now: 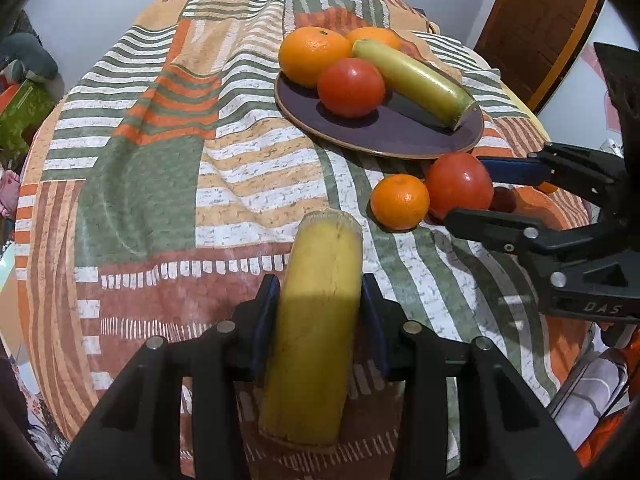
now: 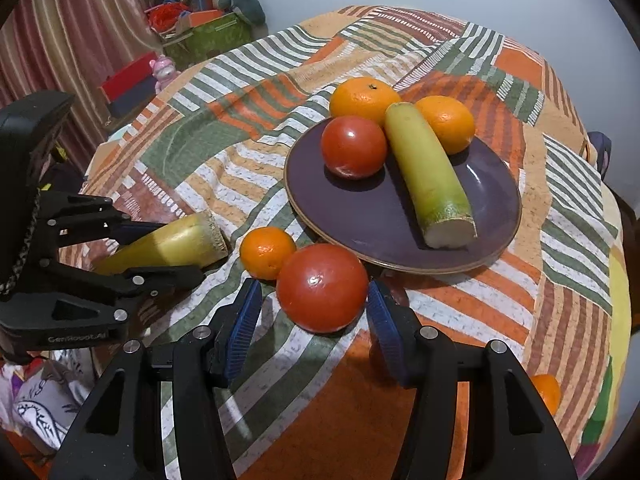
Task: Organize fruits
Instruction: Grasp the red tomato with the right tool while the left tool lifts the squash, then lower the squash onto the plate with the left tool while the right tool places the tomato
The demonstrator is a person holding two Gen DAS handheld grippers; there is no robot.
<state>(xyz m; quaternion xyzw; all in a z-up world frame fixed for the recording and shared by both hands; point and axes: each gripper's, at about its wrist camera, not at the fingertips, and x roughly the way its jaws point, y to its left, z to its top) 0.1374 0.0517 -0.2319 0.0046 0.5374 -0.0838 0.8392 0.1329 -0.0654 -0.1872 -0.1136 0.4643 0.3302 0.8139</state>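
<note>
My left gripper (image 1: 320, 292) is shut on a yellow cut banana piece (image 1: 316, 320), held just above the patterned tablecloth; in the right wrist view it (image 2: 180, 248) carries the piece (image 2: 172, 246) at the left. My right gripper (image 2: 314, 300) stands open around a loose red tomato (image 2: 322, 288) that rests on the cloth, with a gap at the left pad. A small orange (image 2: 267, 253) touches that tomato. The purple plate (image 2: 380, 216) behind holds two oranges, a tomato (image 2: 354, 147) and a greenish banana piece (image 2: 428, 176).
Wrinkled striped cloth (image 1: 160, 160) covers the round table, with bare cloth left of the plate. Another orange (image 2: 546, 394) lies by the right gripper's side. A wooden chair (image 1: 540, 28) stands behind the table, and boxes and toys (image 2: 200, 28) sit beyond its far left edge.
</note>
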